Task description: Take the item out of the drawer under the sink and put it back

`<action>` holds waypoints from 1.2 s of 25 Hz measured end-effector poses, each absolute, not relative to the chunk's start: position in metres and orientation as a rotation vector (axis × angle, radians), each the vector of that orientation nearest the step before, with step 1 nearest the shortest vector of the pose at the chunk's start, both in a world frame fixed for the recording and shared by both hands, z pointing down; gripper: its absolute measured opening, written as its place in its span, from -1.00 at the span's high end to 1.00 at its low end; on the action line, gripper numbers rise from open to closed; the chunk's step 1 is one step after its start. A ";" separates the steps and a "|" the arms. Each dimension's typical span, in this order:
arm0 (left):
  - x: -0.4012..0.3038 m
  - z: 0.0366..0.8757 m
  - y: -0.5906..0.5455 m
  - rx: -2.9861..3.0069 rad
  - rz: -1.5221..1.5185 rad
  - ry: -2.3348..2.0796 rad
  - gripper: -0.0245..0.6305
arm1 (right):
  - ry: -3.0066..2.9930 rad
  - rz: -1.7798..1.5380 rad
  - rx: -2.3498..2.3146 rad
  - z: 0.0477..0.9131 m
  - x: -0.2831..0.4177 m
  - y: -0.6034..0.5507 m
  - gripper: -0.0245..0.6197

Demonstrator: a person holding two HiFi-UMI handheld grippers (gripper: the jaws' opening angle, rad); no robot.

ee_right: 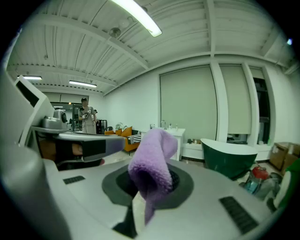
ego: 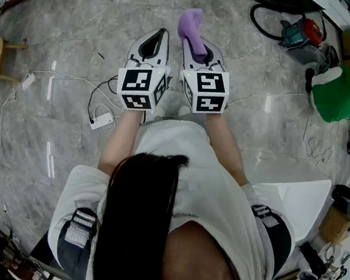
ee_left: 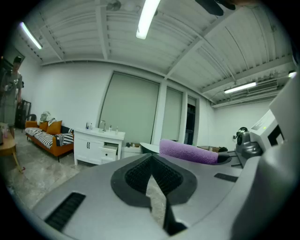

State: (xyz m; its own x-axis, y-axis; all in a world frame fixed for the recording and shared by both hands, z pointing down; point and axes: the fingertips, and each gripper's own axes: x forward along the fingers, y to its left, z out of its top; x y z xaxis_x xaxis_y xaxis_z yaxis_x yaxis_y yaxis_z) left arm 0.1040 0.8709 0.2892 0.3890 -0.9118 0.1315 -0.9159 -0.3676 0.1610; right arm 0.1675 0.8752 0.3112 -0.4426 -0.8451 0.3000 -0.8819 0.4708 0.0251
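Purple cloth (ee_right: 151,161) is clamped in right tool (ee_right: 149,183); left tool (ee_left: 152,177) is closed w/ nothing held. Removal is judged done; return to drawer (ee_left: 110,151), ajar at far sink unit (ee_left: 96,144), is pending.

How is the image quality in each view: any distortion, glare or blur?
Head view: even light and sharp, with small lamp reflections on the glossy floor and curved edges. Left gripper view: strong fisheye inside a dark round frame; the ceiling lamp is overexposed. Right gripper view: same fisheye; the purple cloth, very close to the lens, looks slightly soft.
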 end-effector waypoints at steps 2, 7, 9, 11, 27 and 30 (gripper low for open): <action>0.097 0.283 0.872 2.476 -0.029 -1.596 0.92 | -2.450 0.209 1.478 0.314 0.157 0.876 0.76; 0.081 0.277 0.870 2.482 -0.063 -1.583 0.92 | -2.448 0.218 1.403 0.320 0.132 0.873 0.76; 0.075 0.278 0.869 2.469 -0.050 -1.595 0.92 | -2.452 0.208 1.382 0.321 0.125 0.873 0.76; 0.067 0.282 0.868 2.449 -0.020 -1.608 0.92 | -2.458 0.207 1.398 0.320 0.120 0.872 0.76; 0.046 0.293 0.845 2.400 -0.031 -1.606 0.92 | -2.486 0.276 1.443 0.322 0.108 0.846 0.76; 0.052 0.296 0.825 2.392 -0.039 -1.595 0.92 | -2.496 0.284 1.434 0.326 0.112 0.825 0.76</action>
